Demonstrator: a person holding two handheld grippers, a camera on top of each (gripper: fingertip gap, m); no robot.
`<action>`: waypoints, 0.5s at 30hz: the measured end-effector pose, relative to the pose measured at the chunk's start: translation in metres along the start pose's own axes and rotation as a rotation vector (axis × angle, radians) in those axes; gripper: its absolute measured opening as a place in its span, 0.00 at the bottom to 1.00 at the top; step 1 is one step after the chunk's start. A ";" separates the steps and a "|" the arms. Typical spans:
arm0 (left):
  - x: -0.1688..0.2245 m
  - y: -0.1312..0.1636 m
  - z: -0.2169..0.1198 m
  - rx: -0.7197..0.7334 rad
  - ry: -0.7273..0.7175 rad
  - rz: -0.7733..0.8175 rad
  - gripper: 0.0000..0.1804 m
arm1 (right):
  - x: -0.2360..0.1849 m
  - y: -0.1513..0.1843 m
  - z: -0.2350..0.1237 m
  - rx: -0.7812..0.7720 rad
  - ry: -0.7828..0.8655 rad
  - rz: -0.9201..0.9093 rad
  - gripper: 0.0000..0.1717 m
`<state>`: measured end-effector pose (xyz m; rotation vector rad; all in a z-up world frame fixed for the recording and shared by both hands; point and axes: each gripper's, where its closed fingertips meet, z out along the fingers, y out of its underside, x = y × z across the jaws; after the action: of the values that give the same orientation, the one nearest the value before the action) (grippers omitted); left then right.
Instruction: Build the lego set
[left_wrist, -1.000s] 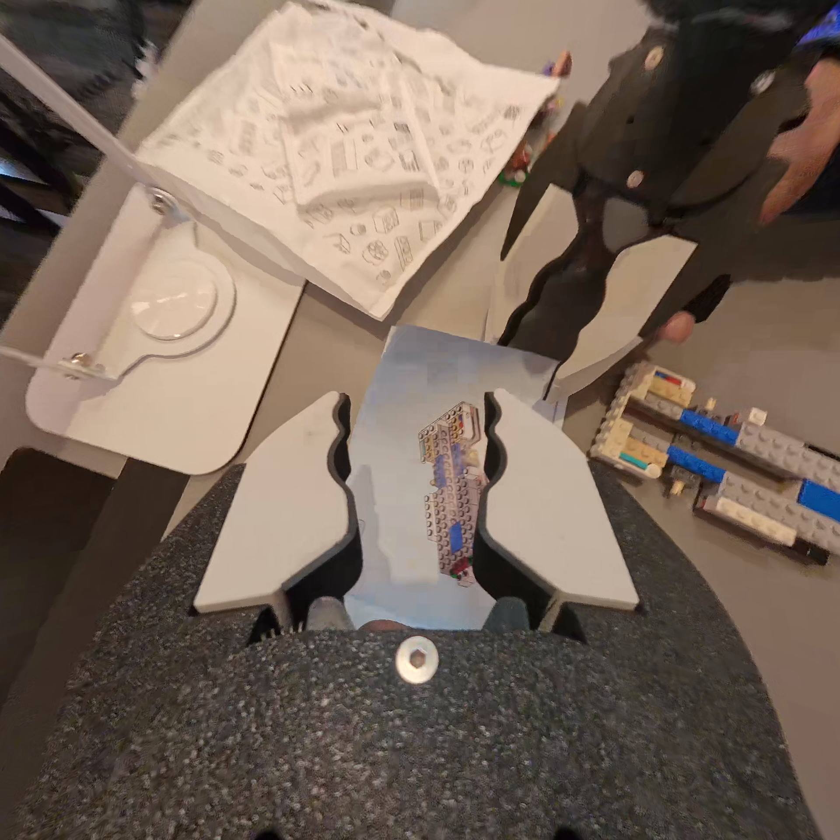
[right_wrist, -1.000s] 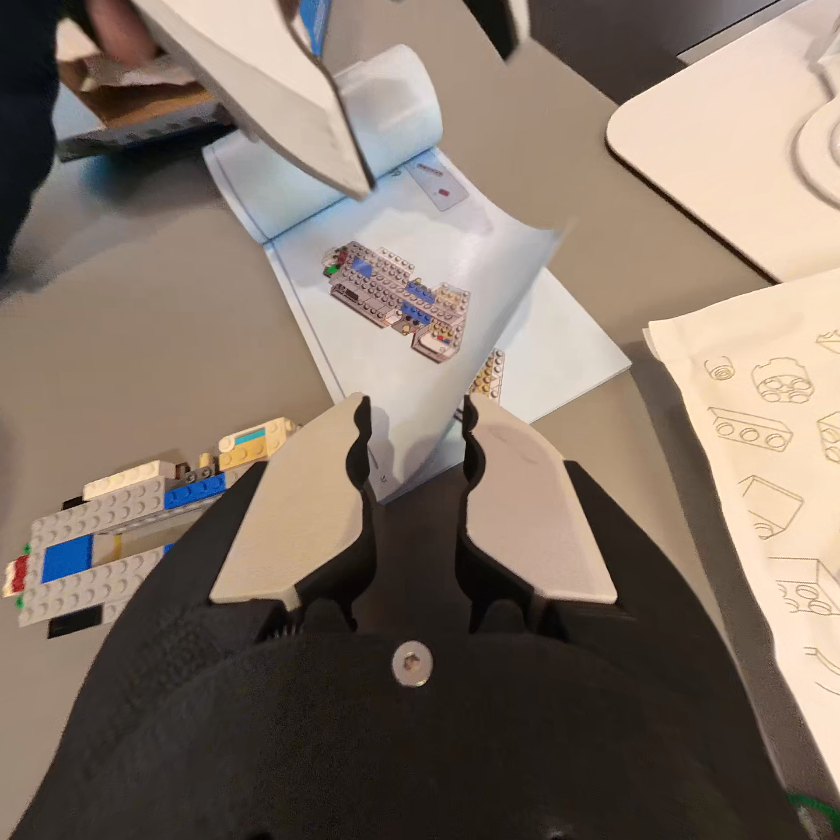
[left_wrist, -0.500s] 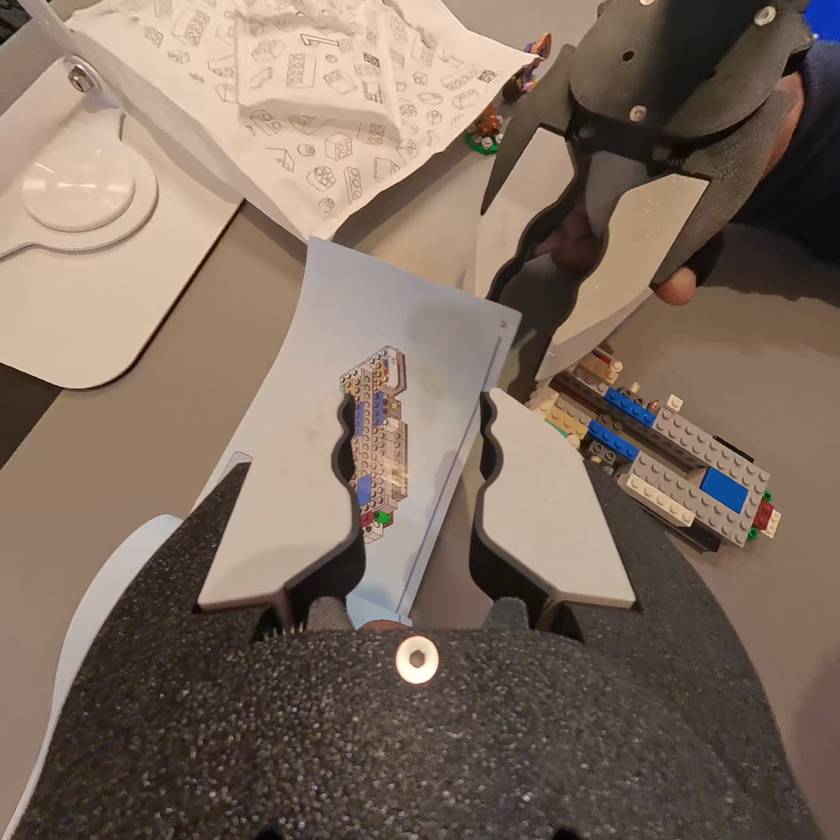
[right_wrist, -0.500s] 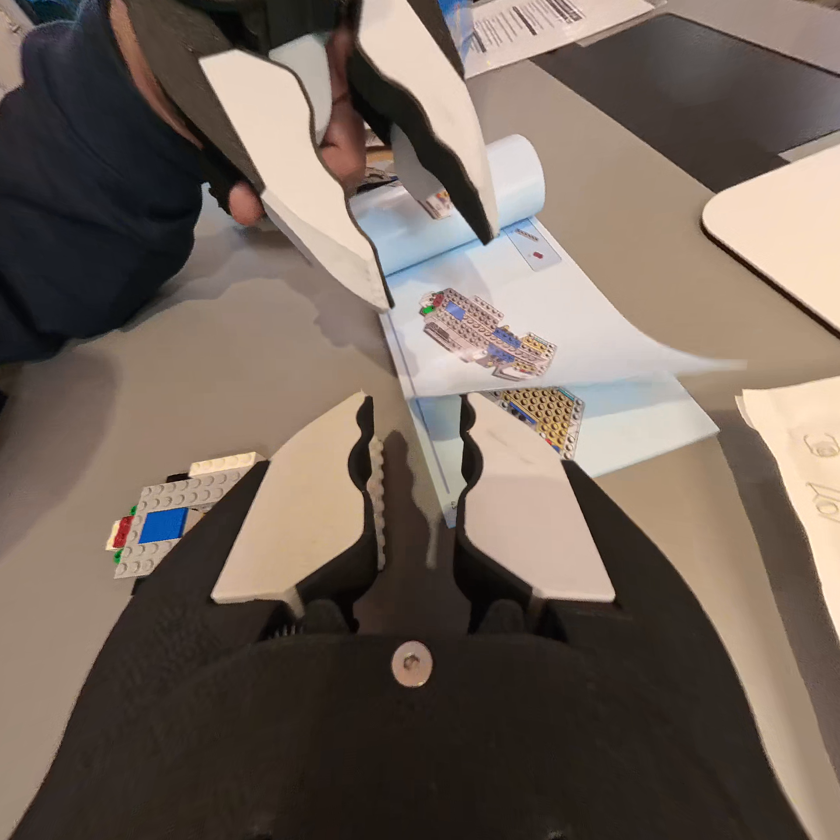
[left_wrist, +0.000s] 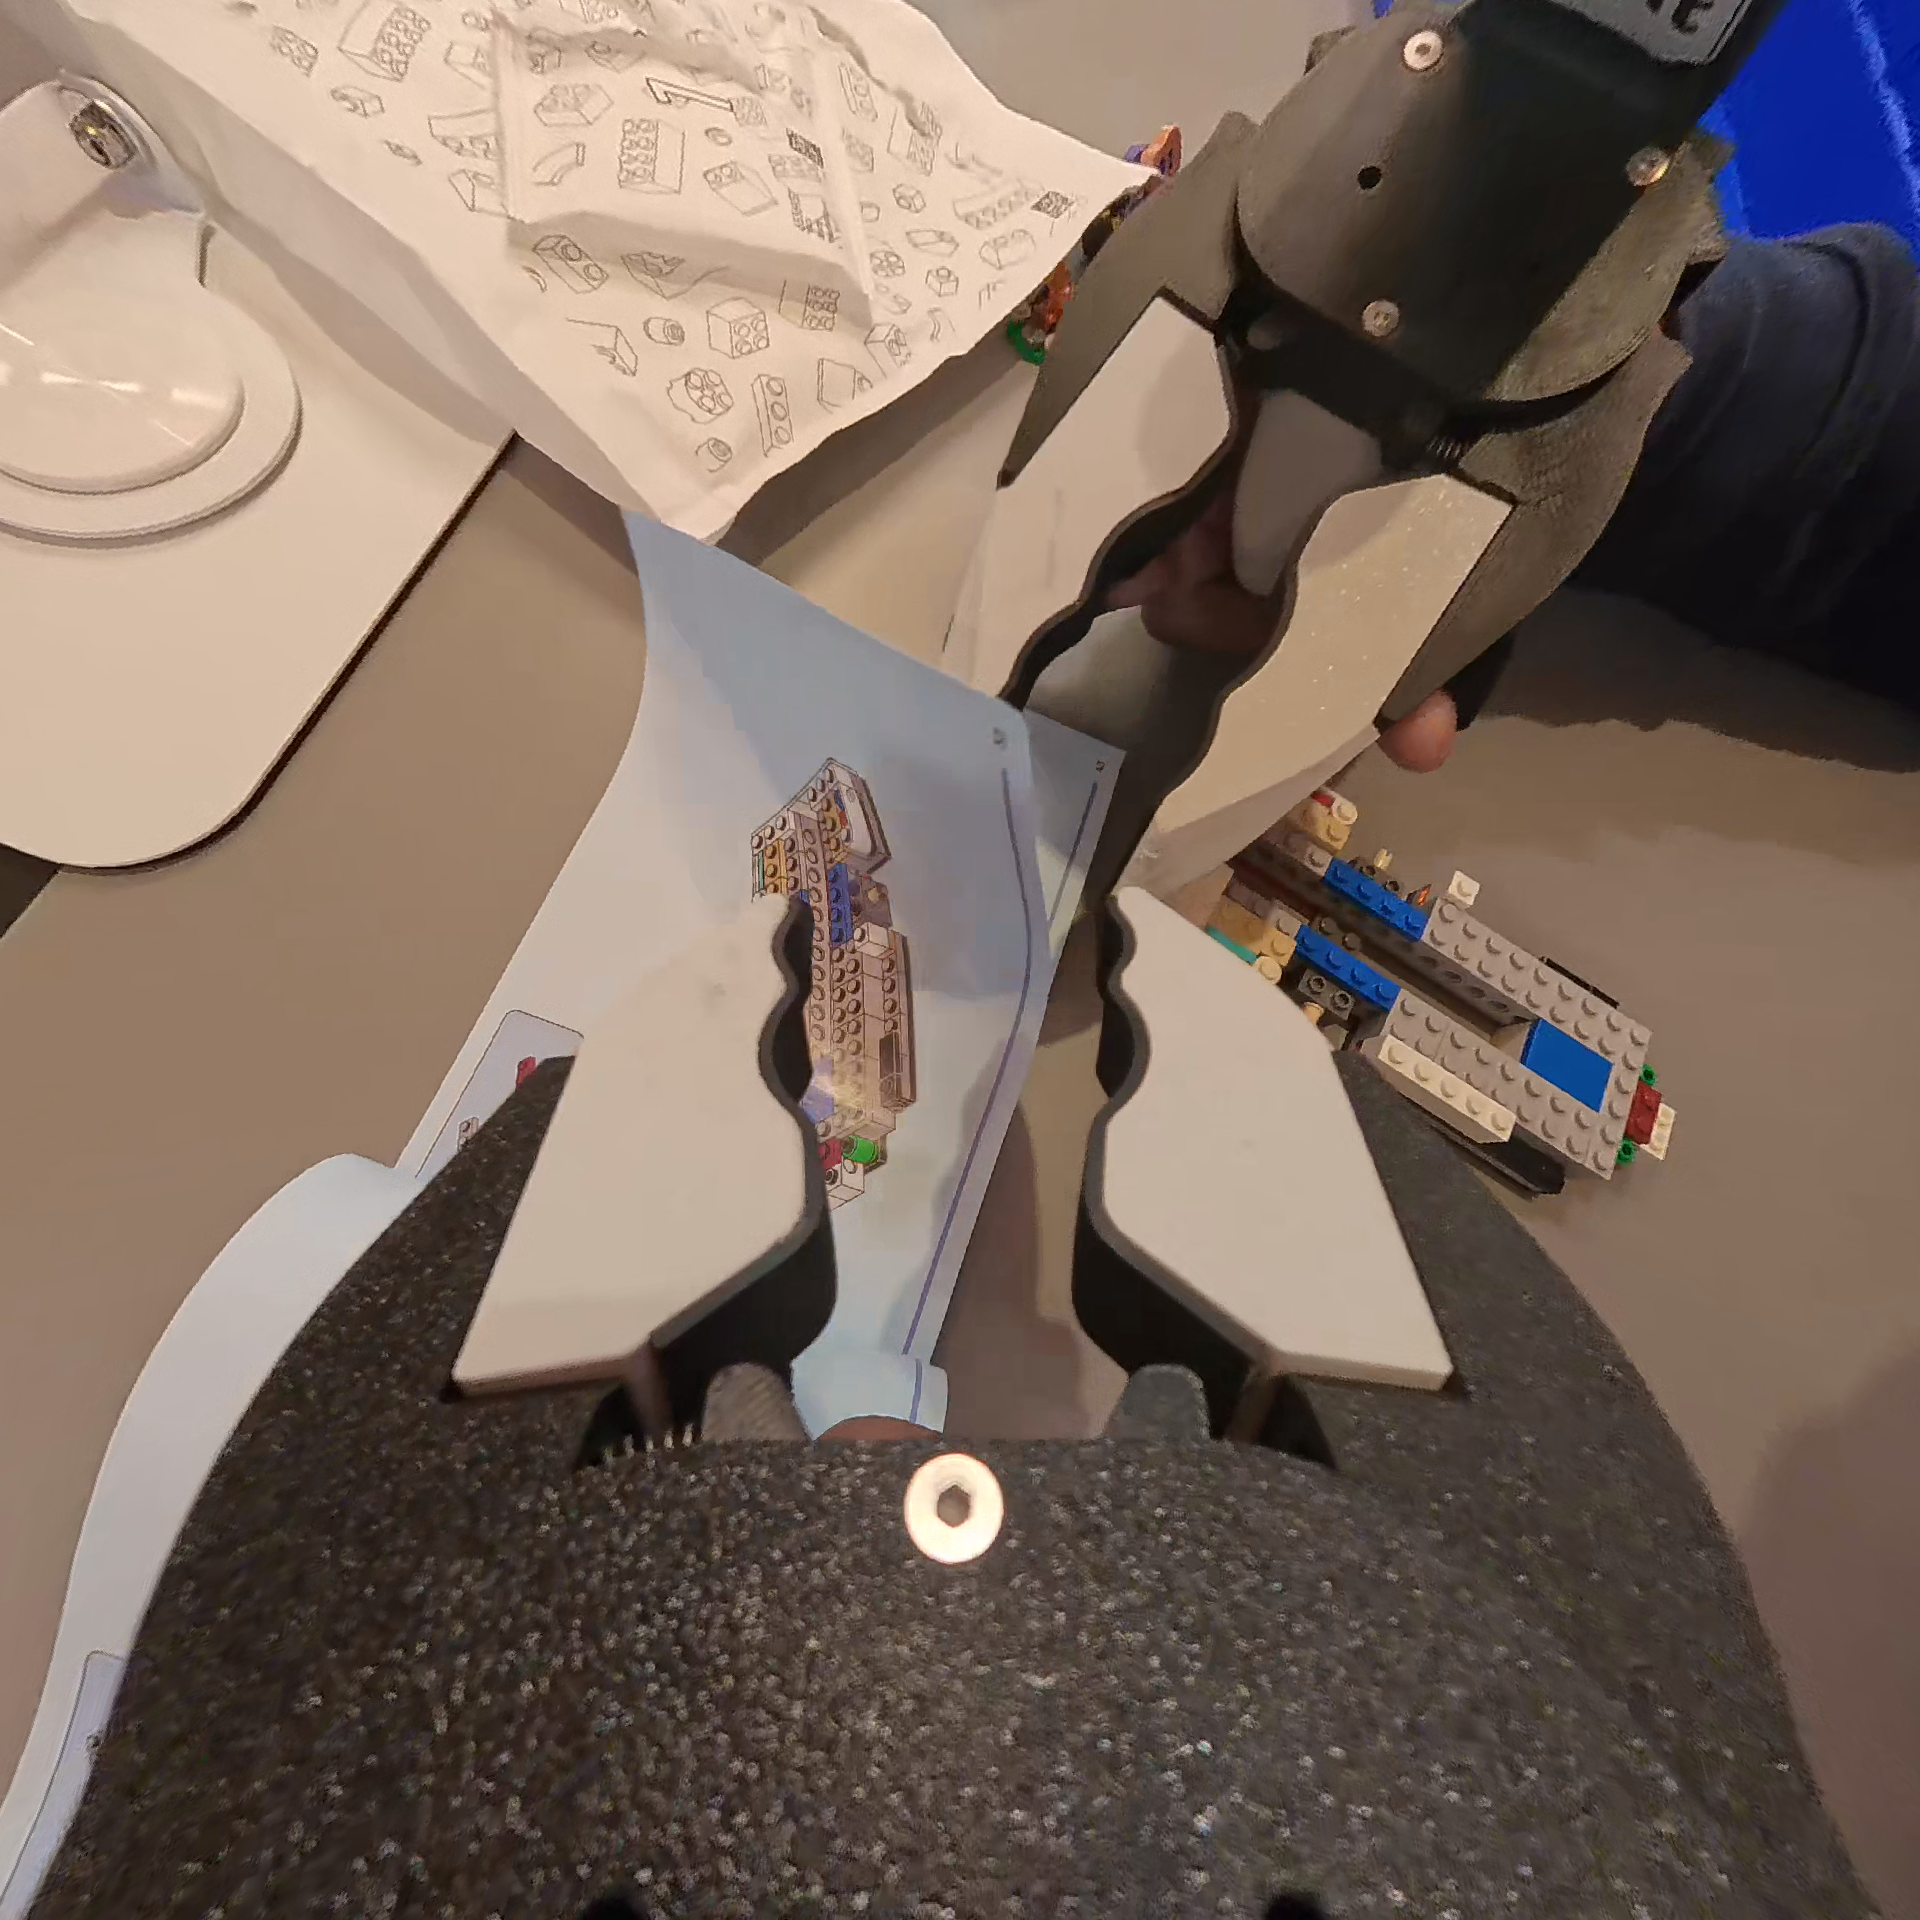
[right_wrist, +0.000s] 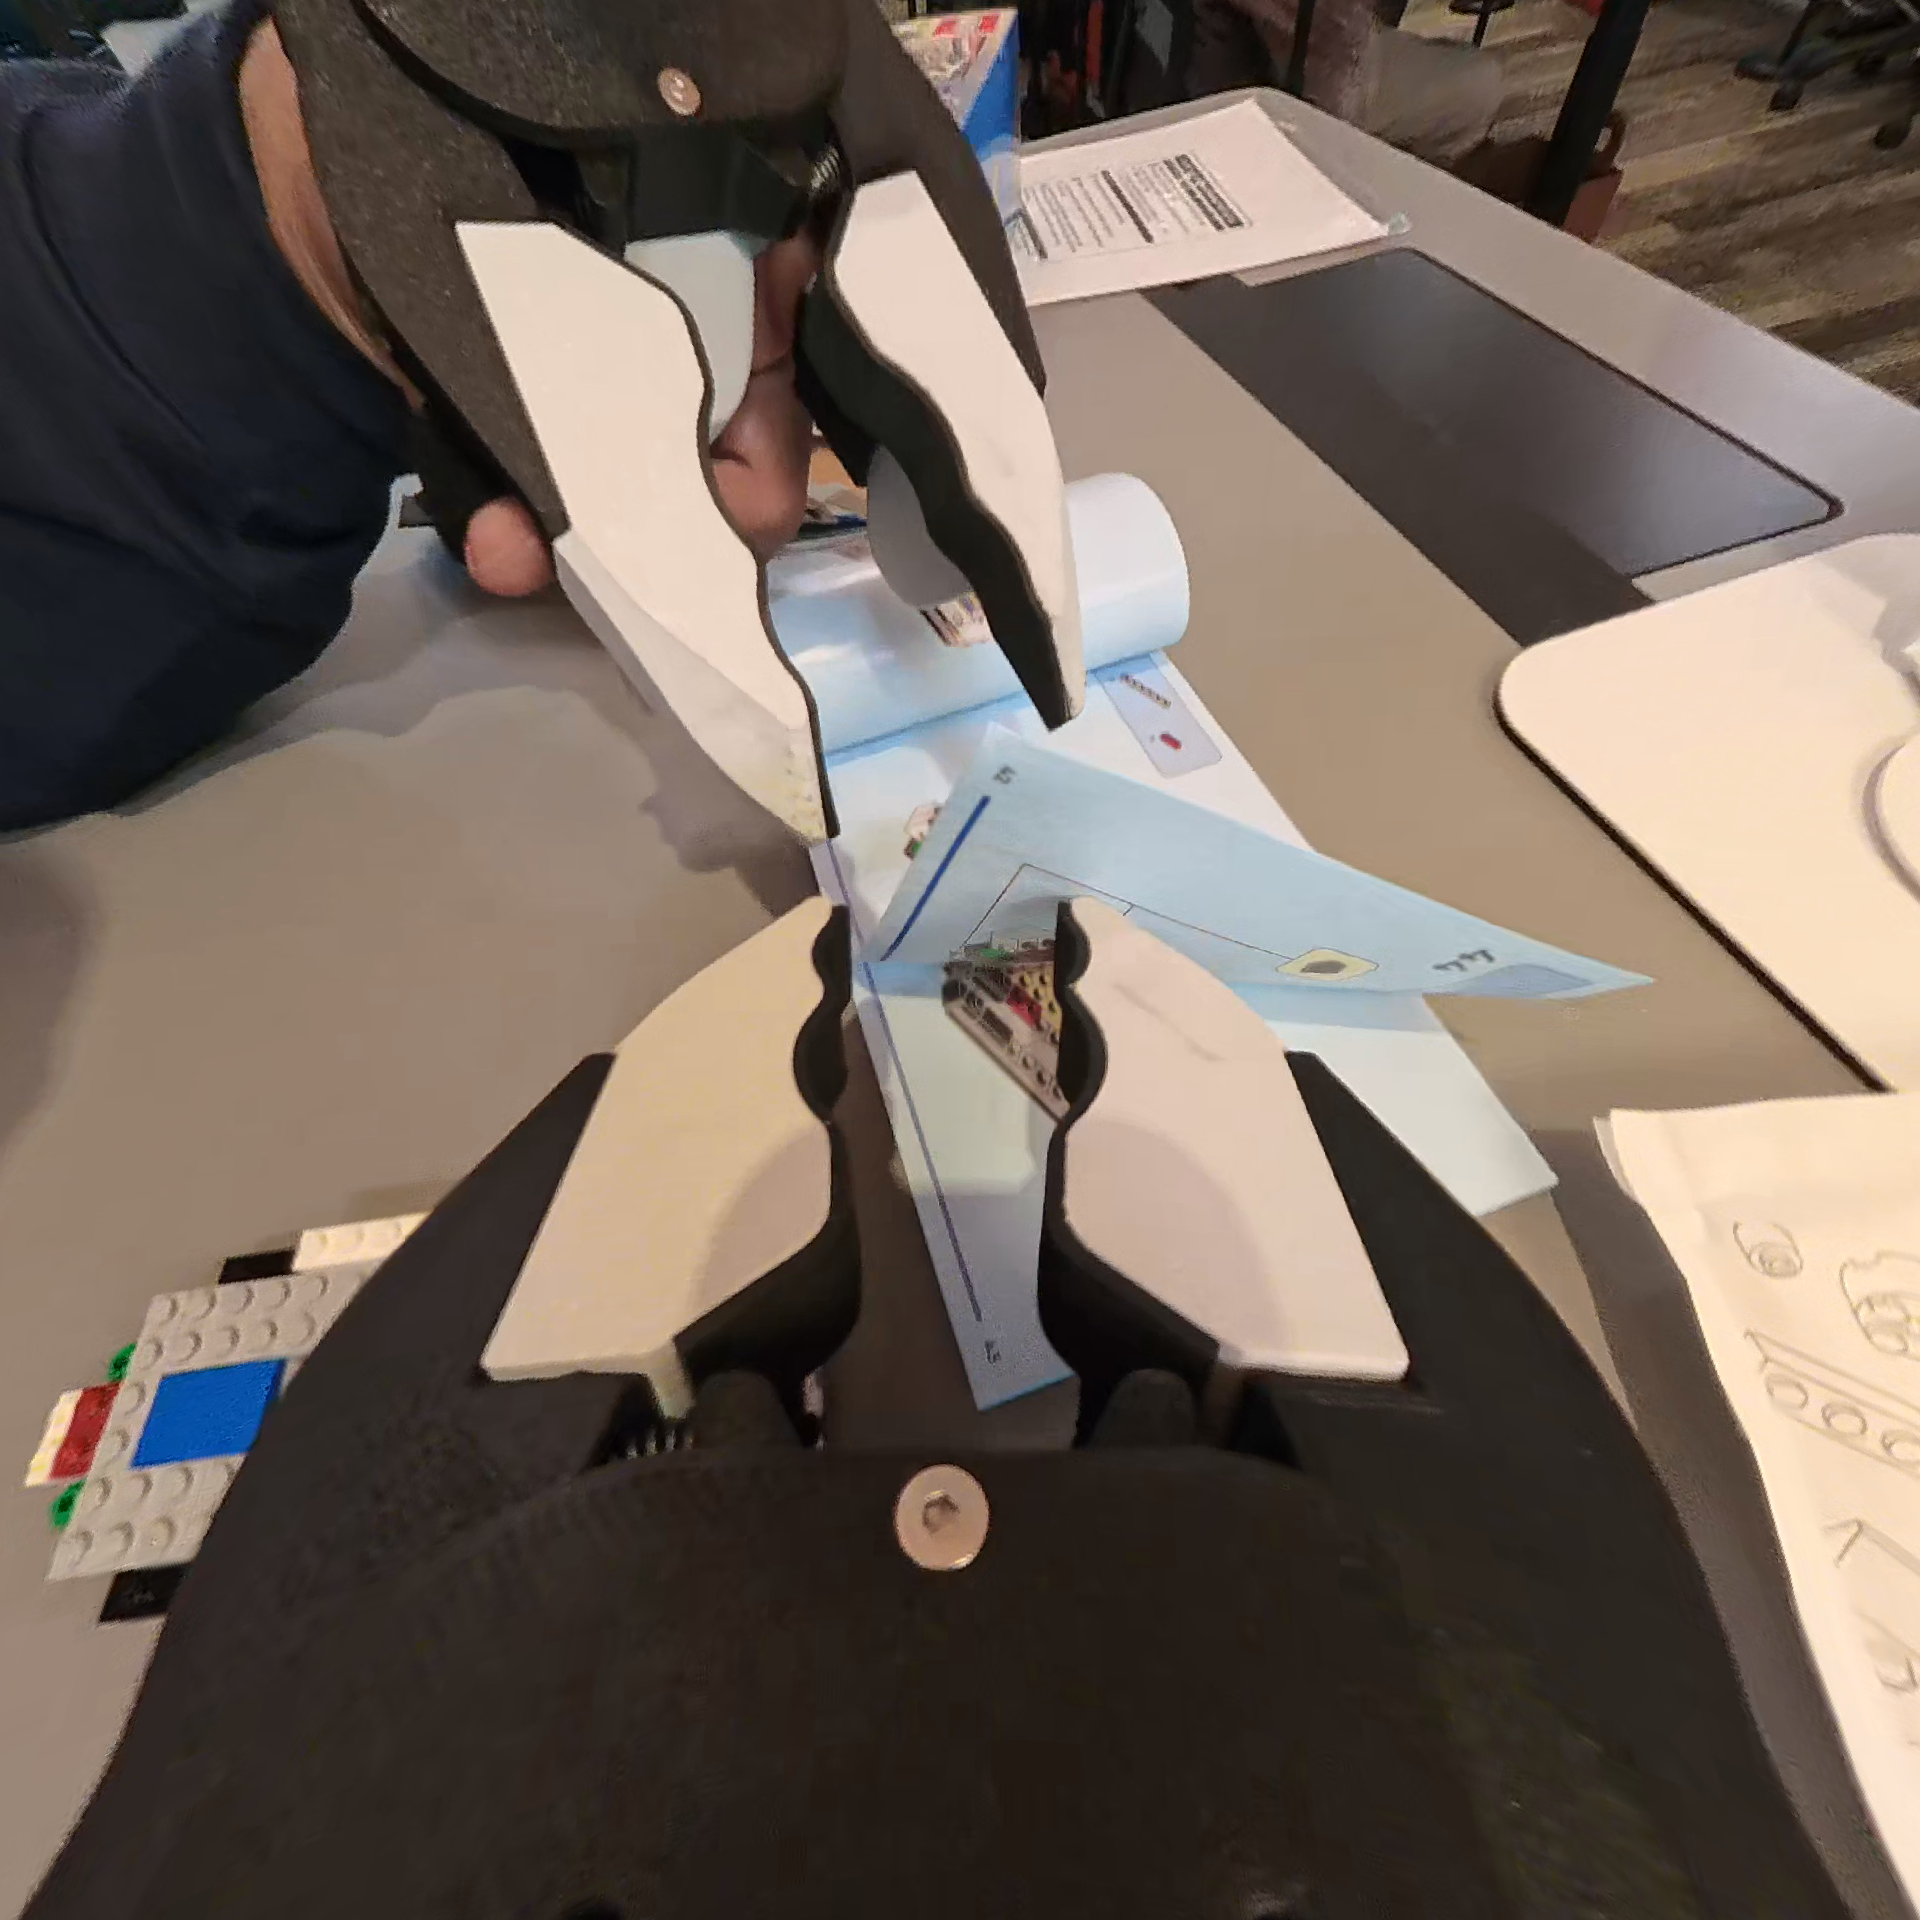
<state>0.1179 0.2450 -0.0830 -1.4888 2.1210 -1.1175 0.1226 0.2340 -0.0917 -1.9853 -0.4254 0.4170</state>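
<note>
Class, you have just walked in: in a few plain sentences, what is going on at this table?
A person holds two grippers over a pale blue brick-building instruction booklet on a grey table. The left gripper and right gripper are both open, holding nothing. One page stands lifted. A grey-and-blue brick model lies beside.

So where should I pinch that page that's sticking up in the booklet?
Probably the page's free outer edge. It curls up off the booklet, so one finger could slip under and one over. Coming in from the side away from the fold looks easiest, where the open right gripper is.
</note>
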 end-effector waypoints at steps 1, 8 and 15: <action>0.000 0.000 -0.002 0.006 0.006 -0.003 0.29 | 0.000 -0.003 0.002 0.004 -0.001 -0.002 0.22; -0.001 -0.002 -0.006 0.033 0.033 -0.031 0.26 | -0.003 -0.004 0.013 -0.012 0.002 -0.018 0.22; -0.003 -0.005 -0.010 0.055 0.050 -0.060 0.20 | -0.003 -0.001 0.014 -0.019 -0.001 -0.014 0.22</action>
<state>0.1159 0.2508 -0.0739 -1.5235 2.0728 -1.2363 0.1136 0.2437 -0.0966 -1.9999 -0.4454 0.4064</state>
